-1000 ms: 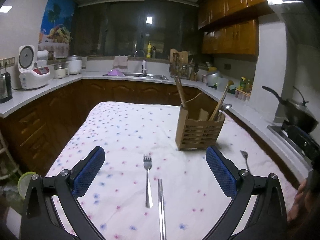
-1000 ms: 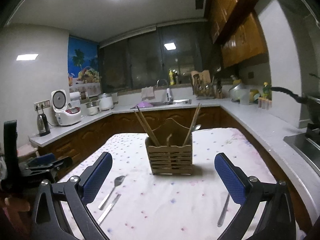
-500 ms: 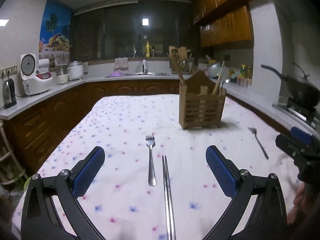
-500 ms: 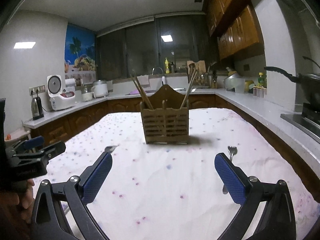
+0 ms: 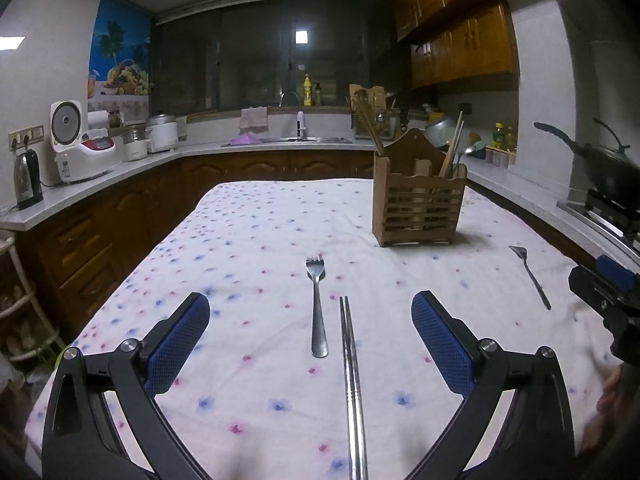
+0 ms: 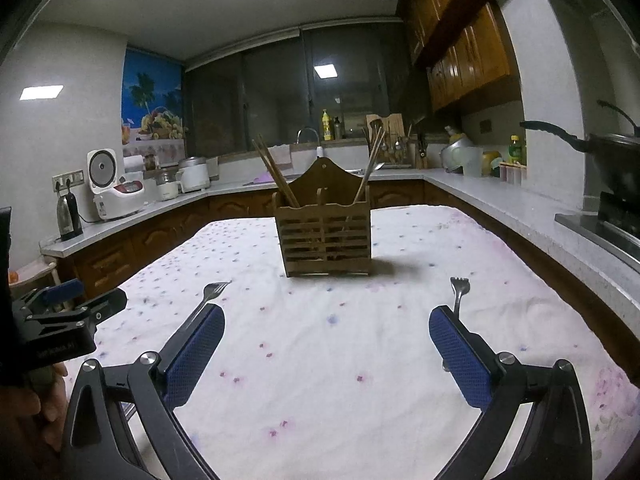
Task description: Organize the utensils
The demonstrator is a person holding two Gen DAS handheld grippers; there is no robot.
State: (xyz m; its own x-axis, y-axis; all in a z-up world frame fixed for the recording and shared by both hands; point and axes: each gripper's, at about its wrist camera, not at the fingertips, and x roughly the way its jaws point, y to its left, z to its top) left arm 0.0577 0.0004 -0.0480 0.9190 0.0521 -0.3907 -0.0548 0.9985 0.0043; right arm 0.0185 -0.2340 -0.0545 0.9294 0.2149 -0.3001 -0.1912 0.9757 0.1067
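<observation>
Pre-grasp step: my left gripper [image 5: 310,334] and right gripper [image 6: 326,344] both gaping, empty. Next, lower left onto fork [image 5: 317,308], then drop in wooden caddy [image 5: 420,208].

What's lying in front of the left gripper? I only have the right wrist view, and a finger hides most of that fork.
Observer: In the left wrist view the fork lies flat on the tablecloth. Its whole handle is clear and its tines point toward the wooden holder.
Operator: Anything beside it?
Observer: A pair of metal chopsticks lies just to its right, roughly parallel and not touching it.
Operator: Left gripper state?
Observer: The left gripper is open and holds nothing. The fork and the chopsticks both sit in the gap between its fingers in that view.
</observation>
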